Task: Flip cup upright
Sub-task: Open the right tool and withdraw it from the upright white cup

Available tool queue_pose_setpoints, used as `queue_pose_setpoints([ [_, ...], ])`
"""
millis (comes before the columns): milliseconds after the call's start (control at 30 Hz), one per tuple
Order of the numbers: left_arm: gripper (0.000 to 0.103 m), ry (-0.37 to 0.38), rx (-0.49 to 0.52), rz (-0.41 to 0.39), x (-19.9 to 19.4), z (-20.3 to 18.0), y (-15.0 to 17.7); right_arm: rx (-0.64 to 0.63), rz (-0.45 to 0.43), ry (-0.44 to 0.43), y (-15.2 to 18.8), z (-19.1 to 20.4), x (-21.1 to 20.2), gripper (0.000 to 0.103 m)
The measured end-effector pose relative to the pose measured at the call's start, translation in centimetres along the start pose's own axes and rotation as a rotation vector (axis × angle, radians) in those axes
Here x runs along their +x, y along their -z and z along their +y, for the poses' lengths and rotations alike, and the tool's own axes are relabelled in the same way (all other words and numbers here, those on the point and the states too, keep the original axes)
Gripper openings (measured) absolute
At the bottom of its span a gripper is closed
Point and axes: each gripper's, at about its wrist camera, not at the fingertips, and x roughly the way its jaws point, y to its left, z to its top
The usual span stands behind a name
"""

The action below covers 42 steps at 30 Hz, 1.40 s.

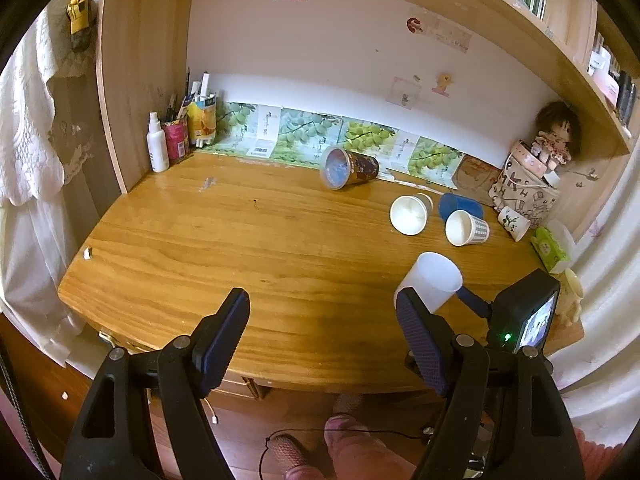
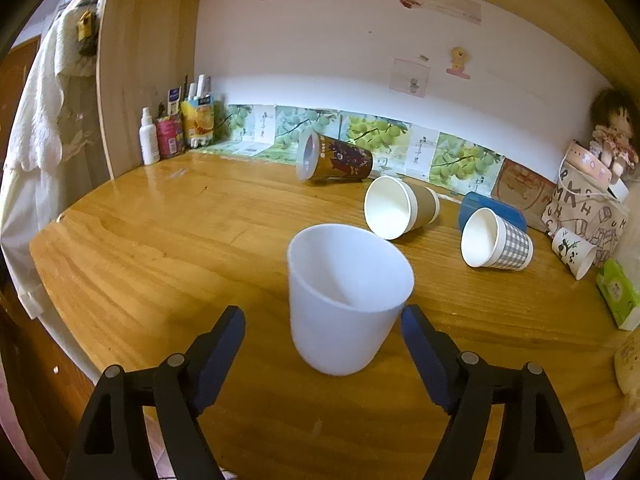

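Near the front edge of the wooden desk (image 2: 160,264), toward its right side, the white plastic cup (image 2: 344,300) stands upright with its mouth up, leaning slightly in the right wrist view. The right gripper (image 2: 322,332) is spread wide on either side of the cup, its dark blue pads (image 2: 218,356) clear of the cup wall, so it holds nothing. The left gripper (image 1: 320,320) hangs over the front edge with its jaws just as wide and empty; the white plastic cup (image 1: 430,280) shows just behind its right-hand finger. Farther back, four paper cups lie on their sides: a dark patterned cup (image 2: 336,158) near the back edge, a brown-sleeved cup (image 2: 400,206) in front of it, a grey checked cup (image 2: 496,240) to the right, touching a blue case (image 2: 494,208), and a small panda-print cup (image 2: 574,252) toward the right edge beside a lettered bag (image 2: 588,200). A white spray bottle (image 2: 148,138) stands in the back left corner.
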Motion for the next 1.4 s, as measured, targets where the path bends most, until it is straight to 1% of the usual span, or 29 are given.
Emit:
queue_pose_setpoints([
  [100,0.083,0.015,-0.008,0.001,0.0,-0.2,0.0,-0.015,0.013,-0.003,0.2,0.2,-1.0,0.081],
  [200,0.083,0.015,-0.011,0.019,0.4,-0.6,-0.3,-0.012,0.031,-0.010,0.4,0.2,-2.2,0.082],
  [400,0.083,-0.005,-0.048,0.054,1.4,-1.8,-1.2,0.046,0.101,-0.079,0.0,-1.3,-4.6,0.083],
  [467,0.083,0.007,-0.069,0.075,1.8,-2.2,-1.5,0.063,0.113,-0.086,-0.6,-2.1,-5.6,0.083],
  [567,0.083,0.018,-0.092,0.099,2.2,-3.2,-2.3,0.129,0.113,-0.107,-2.0,-4.0,-7.7,0.085],
  [700,0.083,0.009,-0.101,0.091,1.6,-4.9,-3.3,0.183,0.097,-0.106,-4.1,-6.4,-10.5,0.085],
  [767,0.086,0.006,-0.103,0.083,1.3,-5.6,-3.9,0.202,0.089,-0.104,-5.2,-7.6,-11.8,0.086],
  [833,0.089,0.010,-0.099,0.055,0.5,-6.5,-4.5,0.227,0.093,-0.102,-6.2,-8.7,-12.9,0.086],
  [900,0.091,0.005,-0.094,0.021,-0.2,-7.3,-5.1,0.260,0.089,-0.103,-7.2,-9.9,-14.1,0.089],
  [1000,0.094,-0.008,-0.076,-0.038,-1.5,-8.6,-5.7,0.318,0.070,-0.110,-8.0,-11.2,-15.8,0.096],
  [1067,0.095,-0.022,-0.058,-0.087,-2.4,-9.5,-6.0,0.355,0.049,-0.116,-8.3,-11.9,-16.8,0.102],
  [1133,0.102,-0.049,-0.037,-0.128,-3.0,-10.2,-6.2,0.384,0.022,-0.115,-8.6,-12.5,-17.8,0.102],
  [1167,0.102,-0.073,-0.023,-0.163,-3.6,-10.6,-6.1,0.389,0.004,-0.105,-8.6,-12.6,-18.3,0.102],
  [1267,0.102,-0.105,0.016,-0.246,-4.8,-11.6,-6.1,0.367,-0.050,-0.040,-8.7,-12.5,-19.6,0.102],
  [1333,0.102,-0.119,0.035,-0.276,-5.4,-12.0,-6.0,0.355,-0.082,-0.004,-8.7,-12.3,-20.2,0.102],
  [1400,0.102,-0.123,0.050,-0.305,-5.9,-12.2,-5.9,0.346,-0.114,0.013,-8.7,-12.1,-20.8,0.102],
])
